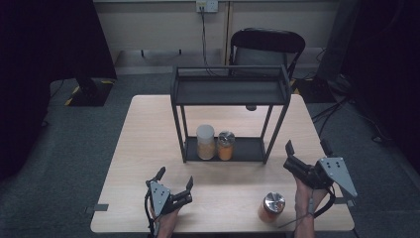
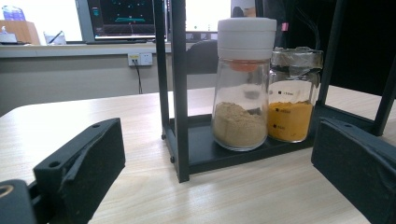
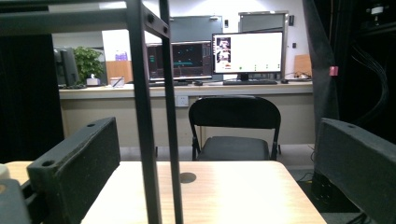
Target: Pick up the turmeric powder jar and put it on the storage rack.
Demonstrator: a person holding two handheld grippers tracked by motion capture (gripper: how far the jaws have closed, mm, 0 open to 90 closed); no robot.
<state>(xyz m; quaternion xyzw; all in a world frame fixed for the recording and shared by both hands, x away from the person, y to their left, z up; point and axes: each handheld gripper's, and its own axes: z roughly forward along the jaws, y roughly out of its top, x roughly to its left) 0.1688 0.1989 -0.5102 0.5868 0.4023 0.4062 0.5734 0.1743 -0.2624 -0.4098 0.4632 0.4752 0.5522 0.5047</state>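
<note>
A black two-tier rack [image 1: 230,91] stands mid-table. On its lower shelf a white-lidded jar [image 1: 205,141] of tan powder stands next to a metal-lidded jar [image 1: 226,145] of orange powder. A third jar [image 1: 271,207] with a silver lid and orange contents sits on the table near the front right edge. My left gripper [image 1: 175,177] is open near the front edge, pointing at the rack; its view has the white-lidded jar [image 2: 245,93] and the yellow-powder jar [image 2: 292,98] ahead between the jaws. My right gripper [image 1: 307,148] is open beside the rack's right front leg [image 3: 144,116], holding nothing.
The wooden table [image 1: 148,148] has bare surface left of the rack and along the front. A black folding chair [image 1: 265,47] stands behind the far edge. A dark round mark [image 3: 187,177] lies on the tabletop behind the rack. Desks with monitors [image 3: 247,53] lie beyond.
</note>
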